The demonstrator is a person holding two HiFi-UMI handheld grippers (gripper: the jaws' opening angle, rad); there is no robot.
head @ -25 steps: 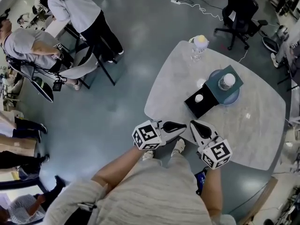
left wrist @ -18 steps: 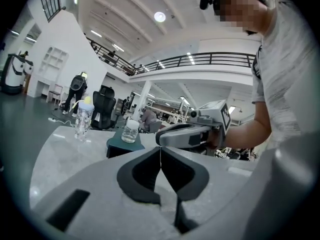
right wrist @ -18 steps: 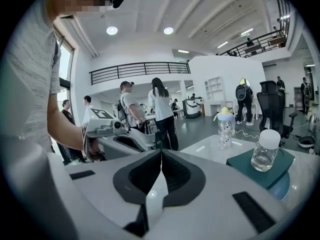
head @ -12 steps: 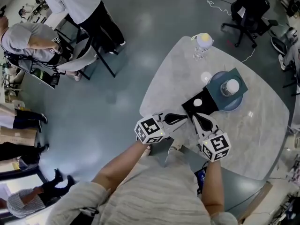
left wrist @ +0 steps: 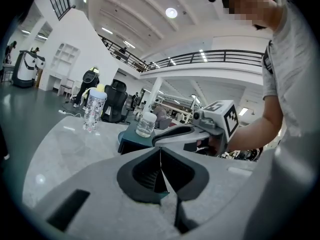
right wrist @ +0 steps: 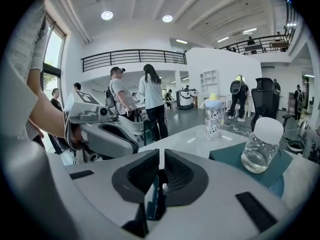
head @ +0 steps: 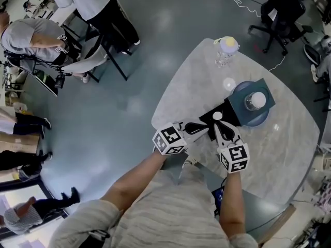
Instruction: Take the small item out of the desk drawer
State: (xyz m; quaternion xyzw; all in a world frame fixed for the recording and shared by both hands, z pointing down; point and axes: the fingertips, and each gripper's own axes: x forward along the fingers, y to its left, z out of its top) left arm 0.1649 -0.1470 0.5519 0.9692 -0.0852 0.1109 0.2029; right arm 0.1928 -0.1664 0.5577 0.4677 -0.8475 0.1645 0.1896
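1. The small item (head: 217,116) lies in the open black drawer (head: 227,115) on the bench (head: 279,143); it is white and round, with no long axis that we can make out
2. It sits just ahead of the tips of the right tongs (head: 216,125), roughly along their own line; the left tongs (head: 206,129) point in from the left side and are slightly farther off
3. Both tongs are closed with nothing between them; we judge that the right tongs must open before they reach the item

Grey floor (head: 129,107), black office chair (head: 282,6)
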